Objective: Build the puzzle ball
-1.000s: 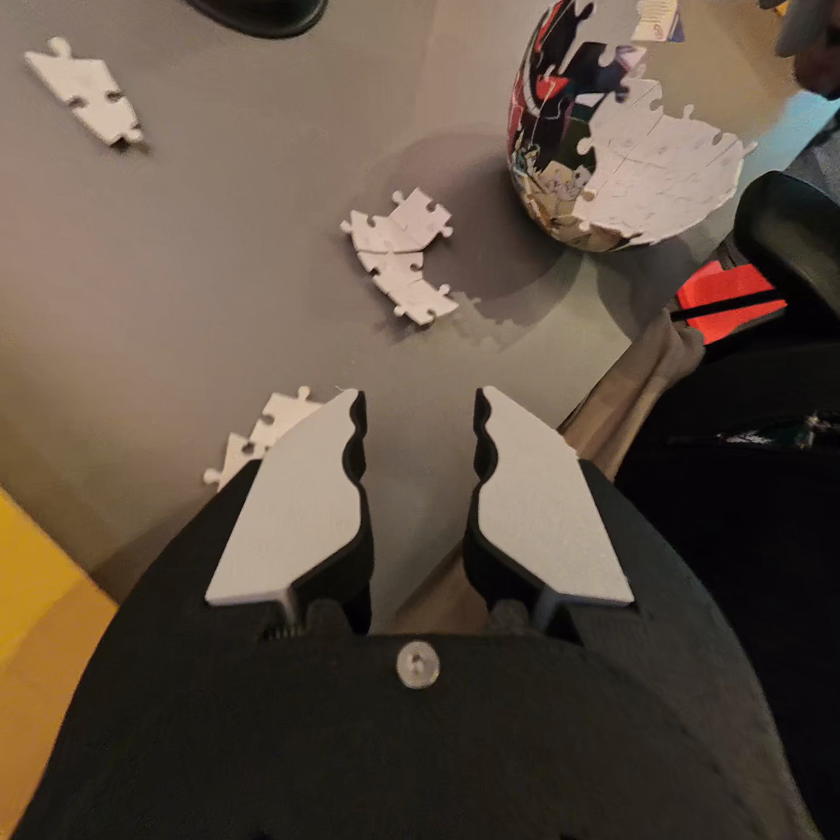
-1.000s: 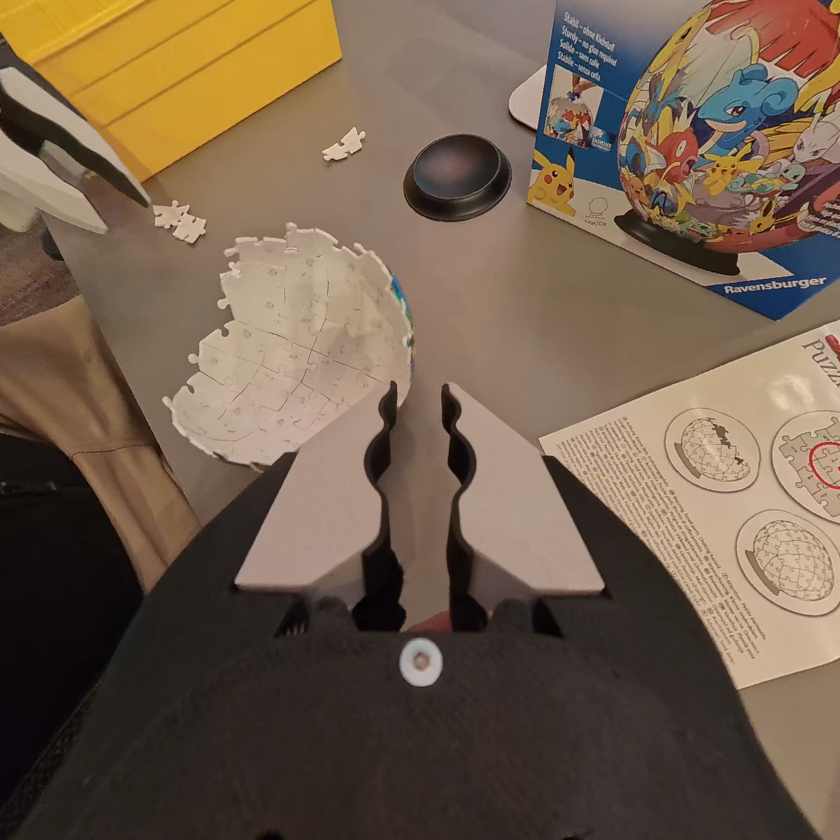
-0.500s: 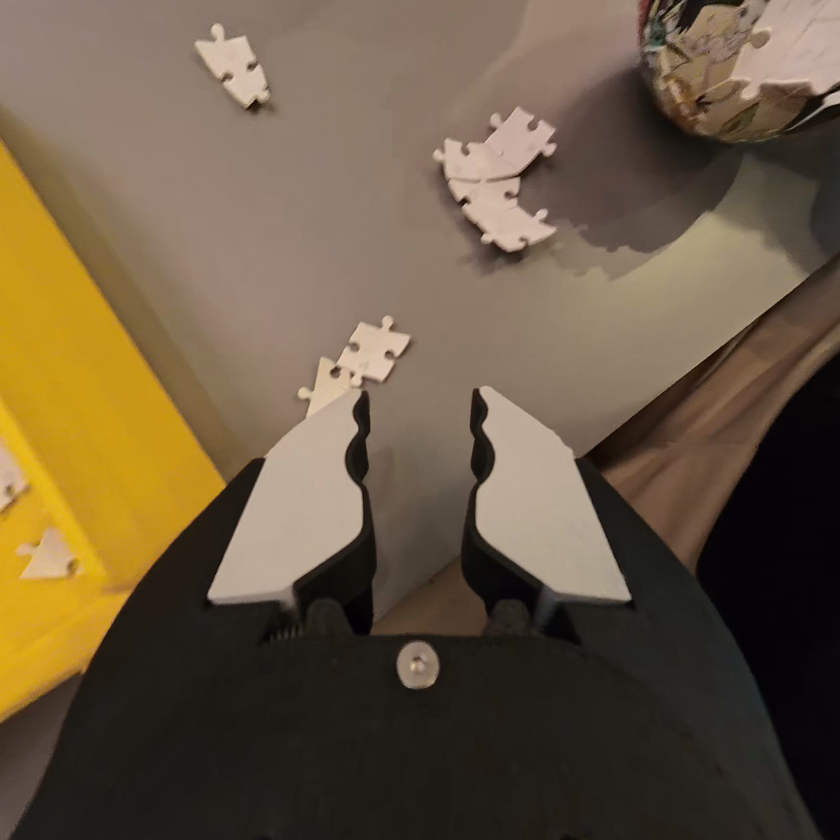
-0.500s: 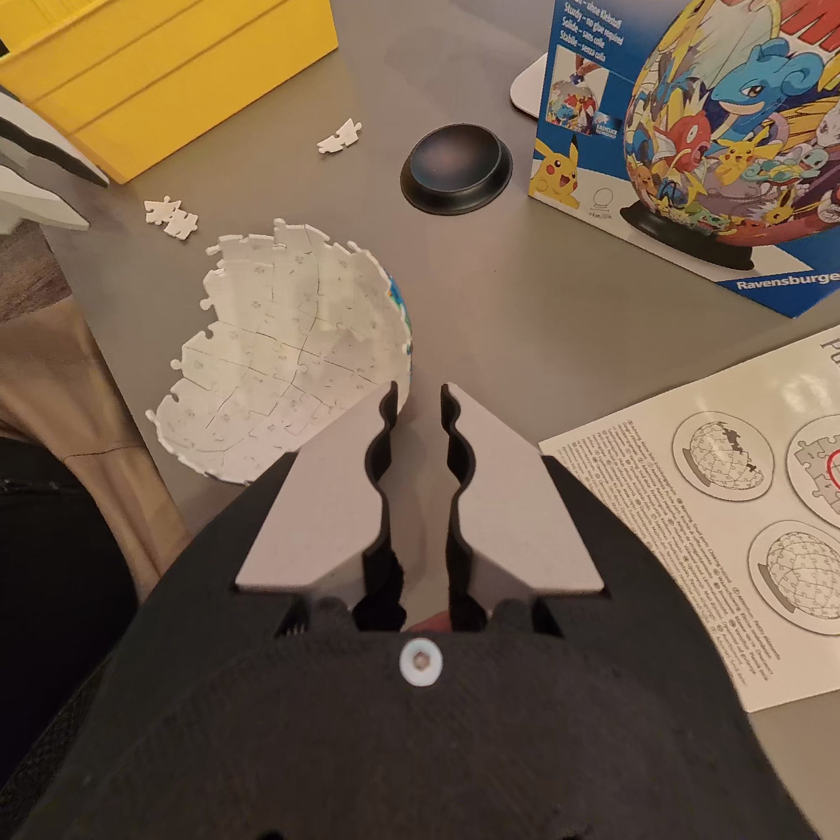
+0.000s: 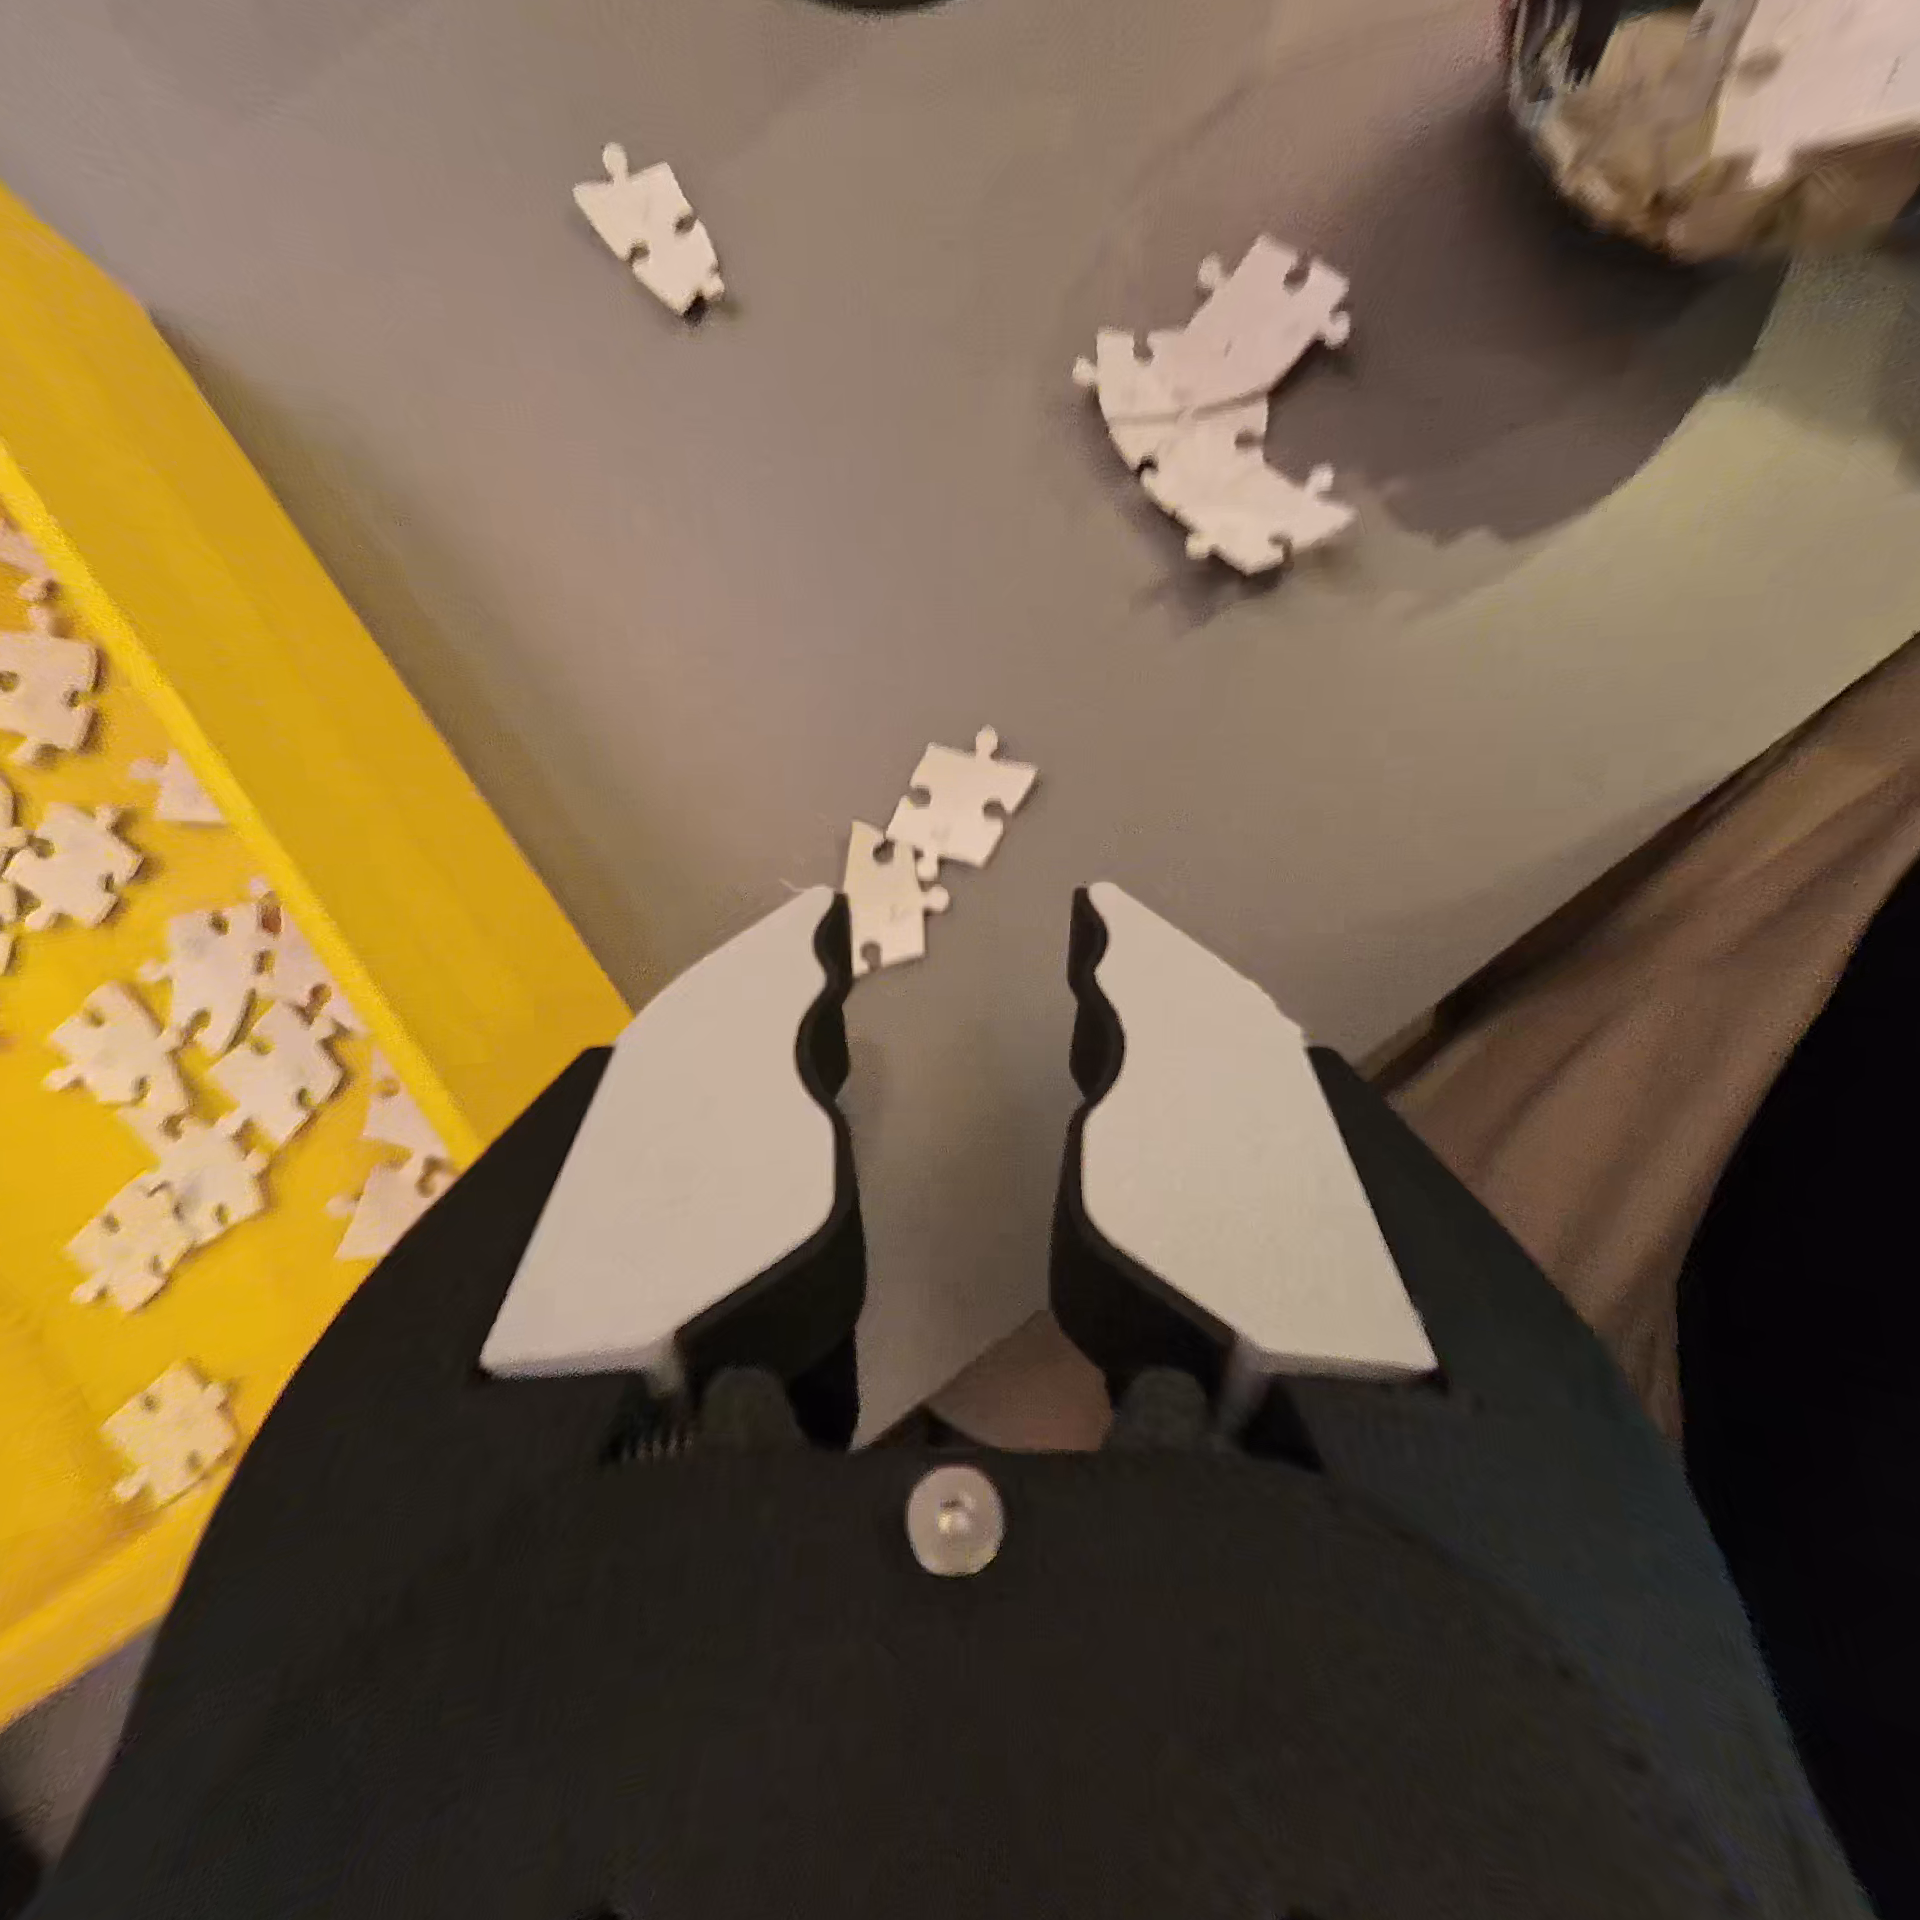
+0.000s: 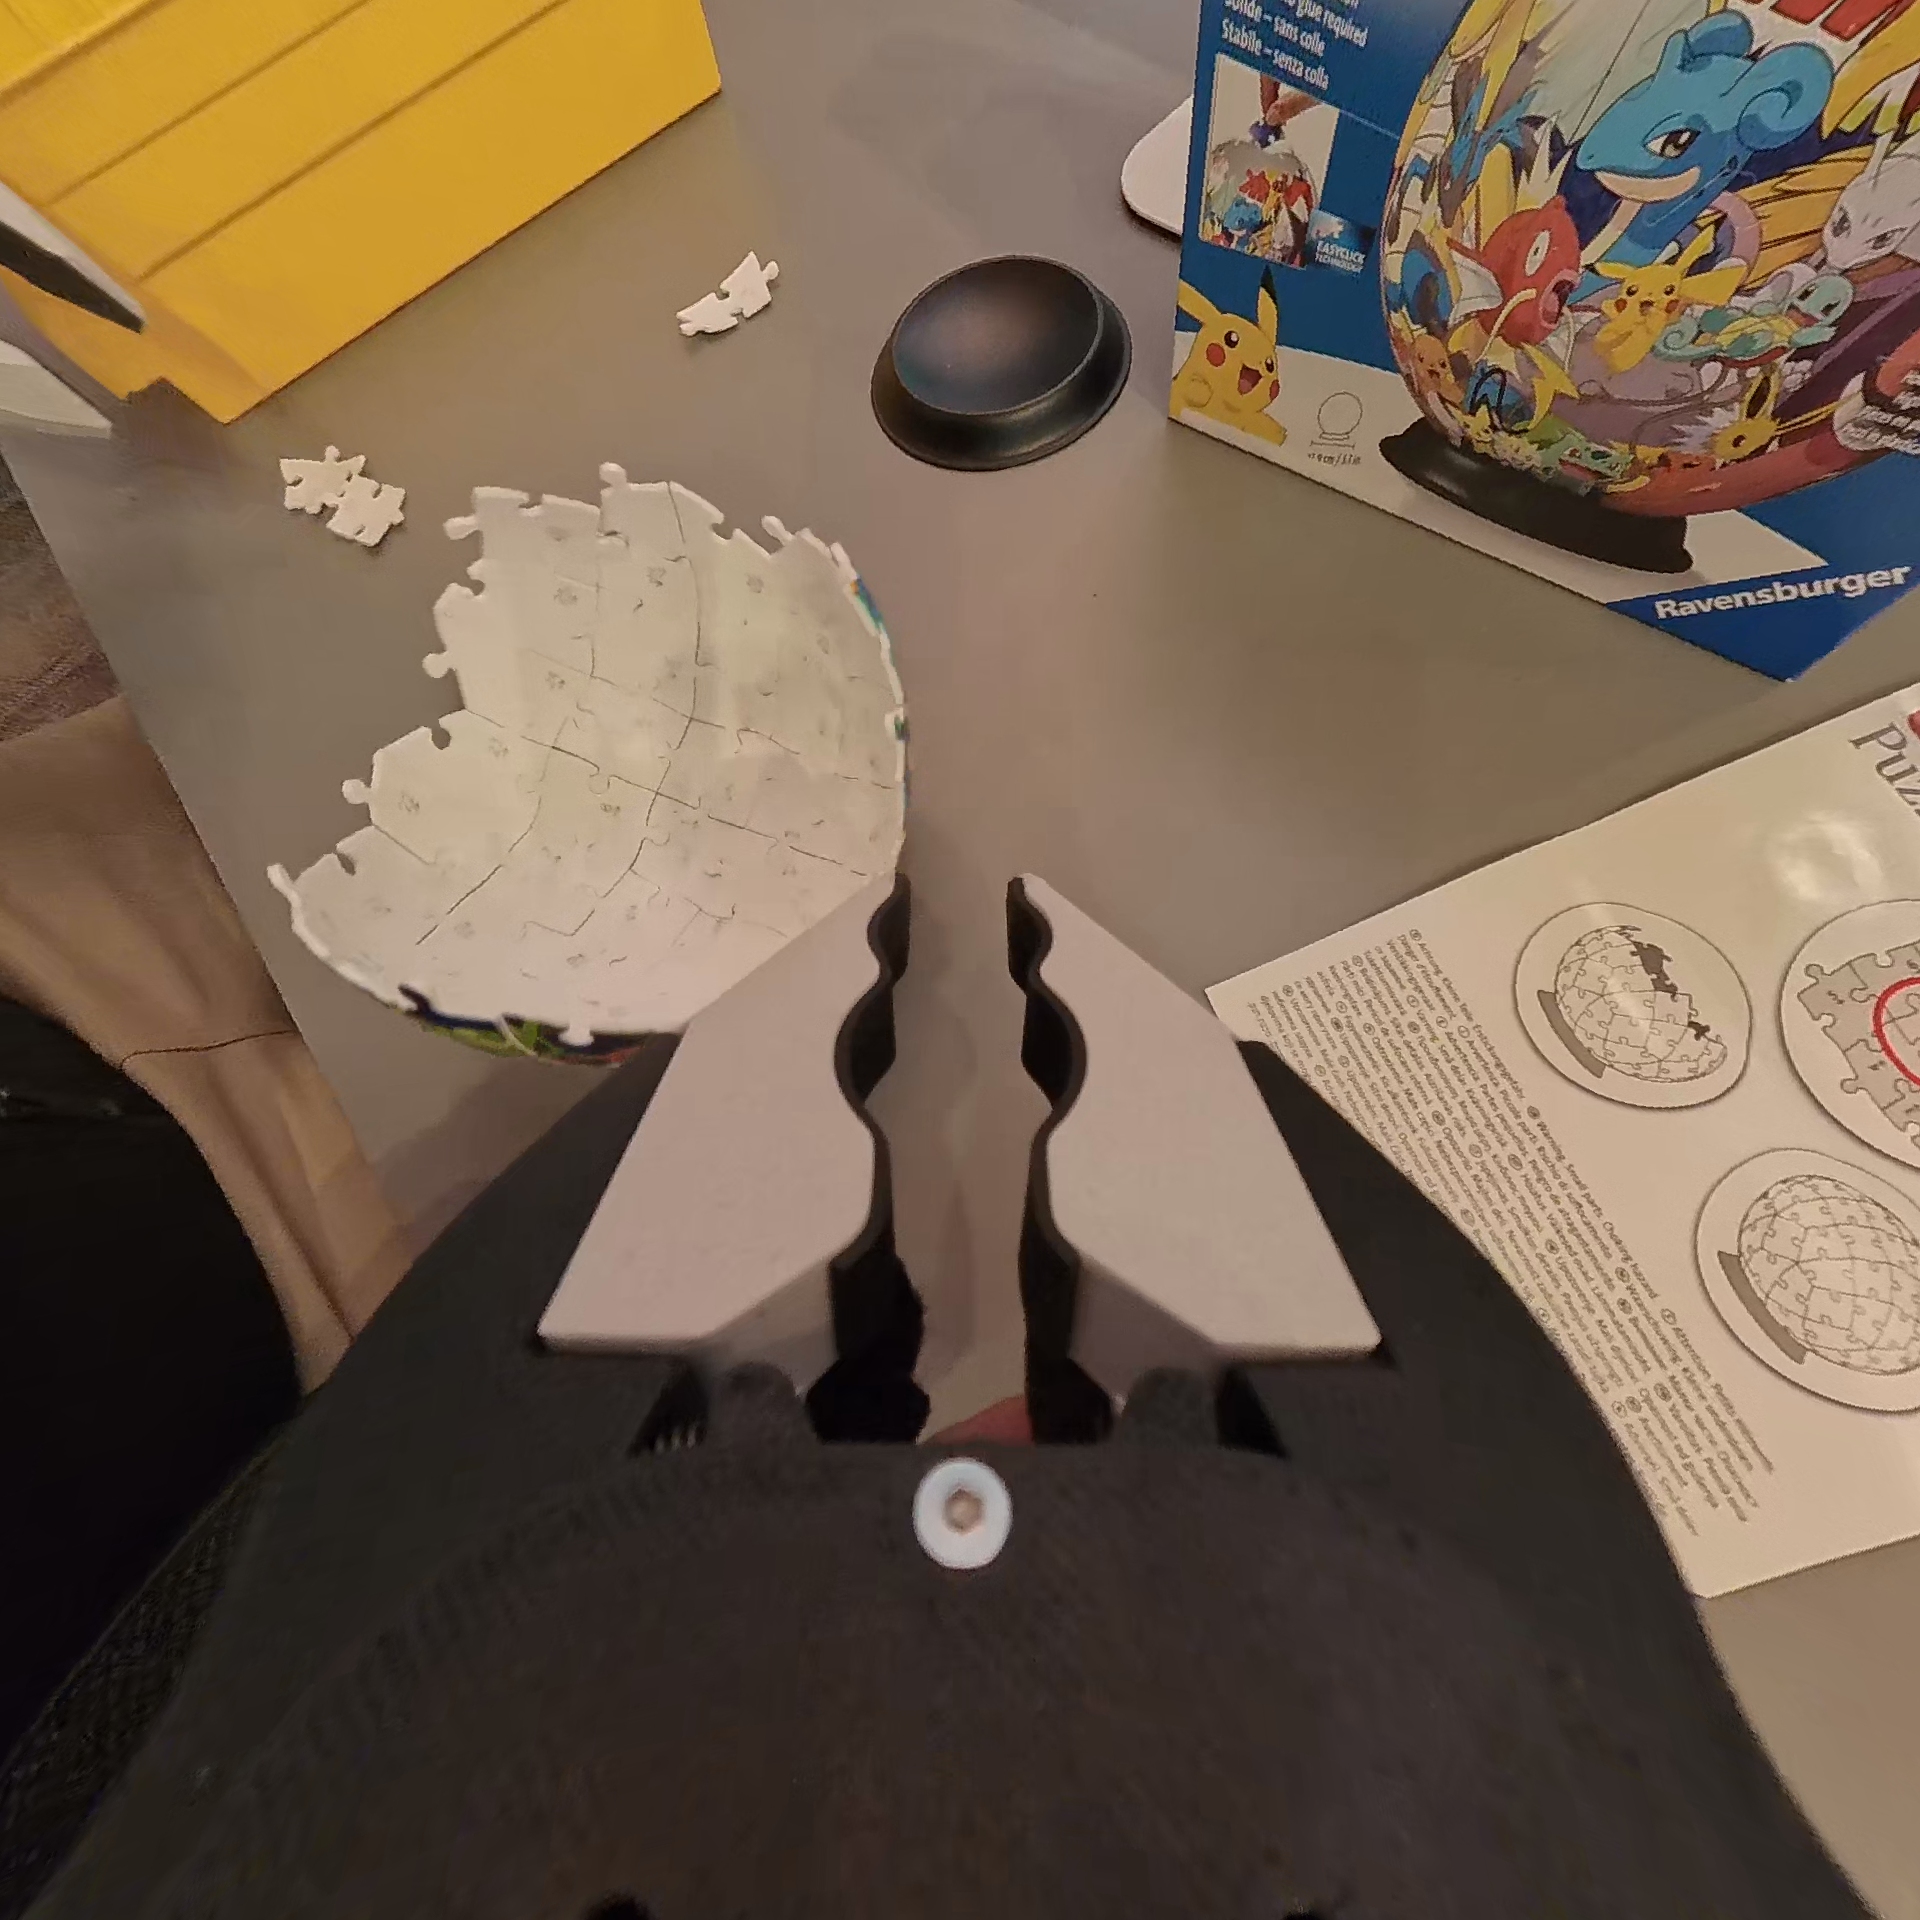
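Note:
The half-built puzzle ball (image 6: 644, 748) lies on the grey table (image 6: 1143, 727), white inside facing up; its blurred edge shows in the left wrist view (image 5: 1714, 114). My right gripper (image 6: 961, 883) hovers just right of it, jaws a narrow gap apart, empty. My left gripper (image 5: 956, 902) is open and empty, low over the table. Two joined white pieces (image 5: 925, 852) lie just beyond its left fingertip (image 5: 821, 935). A curved strip of joined pieces (image 5: 1216, 405) lies farther right. Another joined pair (image 5: 655, 229) lies farther off.
A yellow box (image 5: 312, 727) at the left holds several loose pieces (image 5: 156, 1039). A black ball stand (image 6: 1003, 364), the puzzle carton (image 6: 1558, 312) and an instruction sheet (image 6: 1558, 1143) lie ahead and right. A person's leg (image 5: 1662, 987) is beyond the table edge. The puzzle carton (image 6: 1558, 312) is about 20 centimeters from my right fingertips and 40 centimeters from my left.
My left gripper has swung left, away from the ball, towards the yellow box, whose loose pieces now show. Its jaws stay open. My right gripper has barely moved.

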A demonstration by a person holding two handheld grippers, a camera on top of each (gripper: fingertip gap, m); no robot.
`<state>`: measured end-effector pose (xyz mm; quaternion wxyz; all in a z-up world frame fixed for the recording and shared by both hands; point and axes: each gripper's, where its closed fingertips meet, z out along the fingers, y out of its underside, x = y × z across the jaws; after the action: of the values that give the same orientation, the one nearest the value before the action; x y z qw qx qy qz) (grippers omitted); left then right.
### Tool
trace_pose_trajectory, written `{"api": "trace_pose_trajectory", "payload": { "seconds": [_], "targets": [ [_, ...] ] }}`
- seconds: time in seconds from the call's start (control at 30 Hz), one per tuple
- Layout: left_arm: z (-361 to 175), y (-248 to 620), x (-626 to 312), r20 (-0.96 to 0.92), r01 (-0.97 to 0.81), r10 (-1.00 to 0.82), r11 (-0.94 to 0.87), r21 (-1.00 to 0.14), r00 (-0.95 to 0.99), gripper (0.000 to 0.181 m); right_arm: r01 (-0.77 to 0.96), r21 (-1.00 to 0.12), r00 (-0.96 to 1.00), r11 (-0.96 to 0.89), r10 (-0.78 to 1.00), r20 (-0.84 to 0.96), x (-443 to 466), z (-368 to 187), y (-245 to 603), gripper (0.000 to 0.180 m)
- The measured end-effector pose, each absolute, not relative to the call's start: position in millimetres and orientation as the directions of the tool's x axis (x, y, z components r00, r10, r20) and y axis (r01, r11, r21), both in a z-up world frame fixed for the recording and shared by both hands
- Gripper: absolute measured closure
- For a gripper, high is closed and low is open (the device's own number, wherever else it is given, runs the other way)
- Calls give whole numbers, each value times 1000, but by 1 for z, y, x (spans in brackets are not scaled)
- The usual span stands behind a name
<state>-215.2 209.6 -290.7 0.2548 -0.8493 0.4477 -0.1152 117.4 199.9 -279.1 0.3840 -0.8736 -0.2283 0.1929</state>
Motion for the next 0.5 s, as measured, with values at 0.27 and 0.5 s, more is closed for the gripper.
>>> {"api": "trace_pose_trajectory", "payload": {
  "seconds": [0.27, 0.5],
  "targets": [
    [-311, 189, -219, -25, -733, -833, -472, -489, 553, 141, 243, -762, 826, -600, 540, -162, 114, -273, 194, 162],
    [-303, 189, -187, 20, -645, -829, -449, -619, 559, 122, 238, -782, 857, -576, 504, -110, 124, -266, 185, 152]
  ]
}}
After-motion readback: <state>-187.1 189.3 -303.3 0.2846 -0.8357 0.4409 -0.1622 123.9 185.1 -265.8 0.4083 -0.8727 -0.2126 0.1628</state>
